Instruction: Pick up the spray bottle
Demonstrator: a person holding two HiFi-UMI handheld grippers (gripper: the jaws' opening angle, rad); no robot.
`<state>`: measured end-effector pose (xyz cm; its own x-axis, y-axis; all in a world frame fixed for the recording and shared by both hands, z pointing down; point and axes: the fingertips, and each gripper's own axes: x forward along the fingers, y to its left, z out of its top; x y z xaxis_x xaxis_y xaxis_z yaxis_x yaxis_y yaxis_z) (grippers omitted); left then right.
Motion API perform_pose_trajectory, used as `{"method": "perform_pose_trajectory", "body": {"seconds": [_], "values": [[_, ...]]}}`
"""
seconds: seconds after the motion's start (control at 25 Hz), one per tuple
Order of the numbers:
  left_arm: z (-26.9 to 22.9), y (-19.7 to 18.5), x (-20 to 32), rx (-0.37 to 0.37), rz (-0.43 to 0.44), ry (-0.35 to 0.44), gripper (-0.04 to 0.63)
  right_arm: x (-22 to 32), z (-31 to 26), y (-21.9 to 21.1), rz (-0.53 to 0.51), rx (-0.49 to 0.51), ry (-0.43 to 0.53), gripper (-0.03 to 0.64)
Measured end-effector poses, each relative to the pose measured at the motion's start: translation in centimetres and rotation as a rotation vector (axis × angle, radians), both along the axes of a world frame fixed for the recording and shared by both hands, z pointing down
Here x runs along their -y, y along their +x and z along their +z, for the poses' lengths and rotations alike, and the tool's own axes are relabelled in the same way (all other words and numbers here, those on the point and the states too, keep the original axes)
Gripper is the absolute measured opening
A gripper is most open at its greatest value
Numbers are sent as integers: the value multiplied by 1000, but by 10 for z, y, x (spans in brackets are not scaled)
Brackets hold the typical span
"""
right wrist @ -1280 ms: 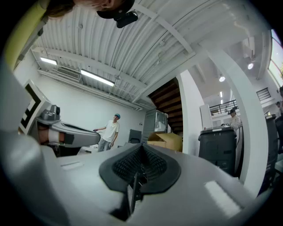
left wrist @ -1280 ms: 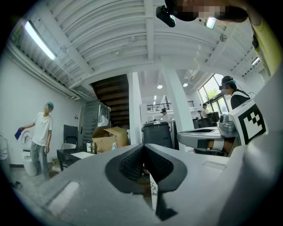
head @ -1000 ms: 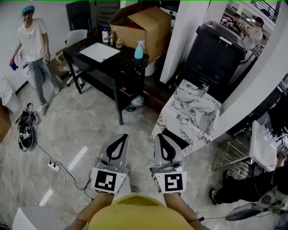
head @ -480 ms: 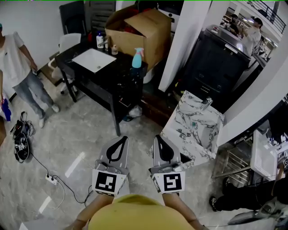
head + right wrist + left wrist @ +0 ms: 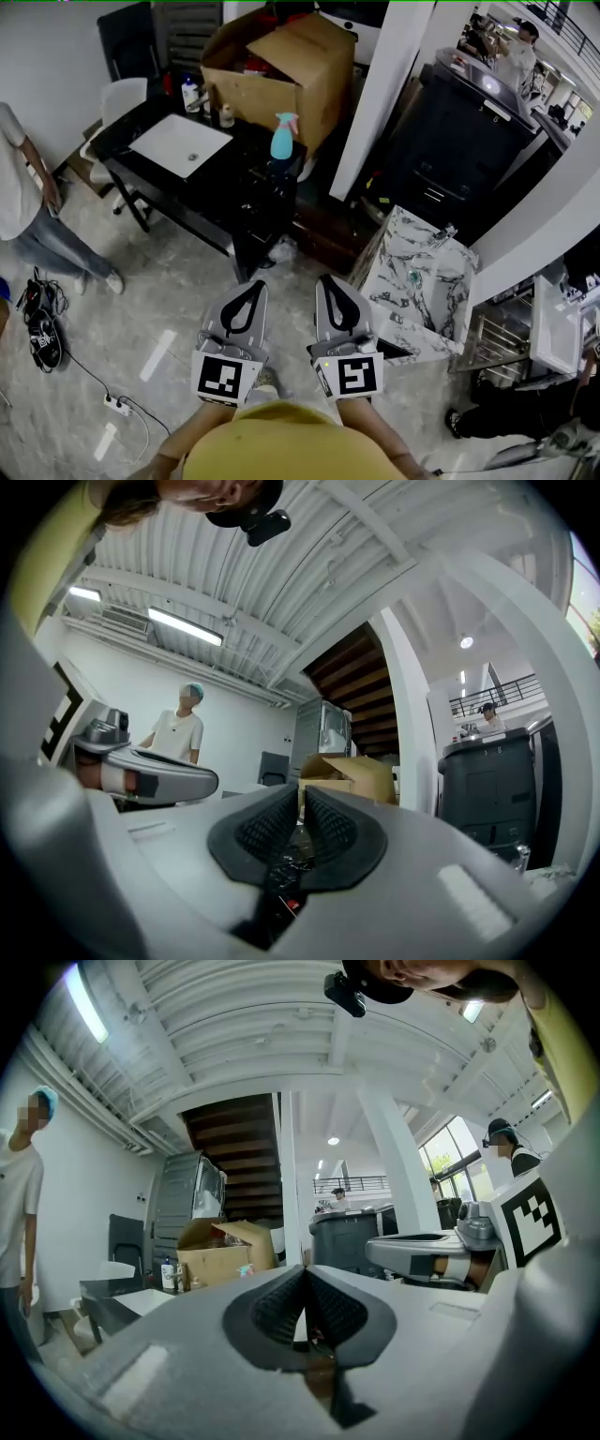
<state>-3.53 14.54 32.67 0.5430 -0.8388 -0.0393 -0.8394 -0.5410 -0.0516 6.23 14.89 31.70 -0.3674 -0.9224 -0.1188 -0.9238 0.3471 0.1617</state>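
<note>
Black desk (image 5: 225, 183) ahead carries the light-blue plastic spray bottle with pink trigger (image 5: 281, 139) at its right end, well apart from us, so we're on approach: left gripper (image 5: 254, 285) empty with jaws together, right gripper (image 5: 328, 279) jaws opening on nothing; next we close in and straddle the bottle.

The desk (image 5: 211, 192) and spray bottle (image 5: 282, 139) now sit nearer; the bystander (image 5: 21, 202) shifts to the left edge; the right tongs (image 5: 302, 797) are opening, empty.
</note>
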Motion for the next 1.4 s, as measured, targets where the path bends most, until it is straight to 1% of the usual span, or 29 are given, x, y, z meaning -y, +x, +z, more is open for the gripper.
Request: {"method": "perform_pose_trajectory", "body": {"seconds": [0.16,0.48,0.76,1.04,1.4], "values": [[5,-6,28,-8,15,-13,-2,27,5,-9,7,-7,-10,34],[10,-16,65,-20,36,-22,-2,65,15,-20,5,-8,-32,61],[21,-24,112,-15,17,-5,-2,117,24,-23,-7,-1,-18,84],[18,-23,190,-30,4,0,-2,200,26,-27,-37,-14,-12,100],[15,-12,315,-29,-28,-4,-2,335,35,-13,-60,-18,-43,120]]}}
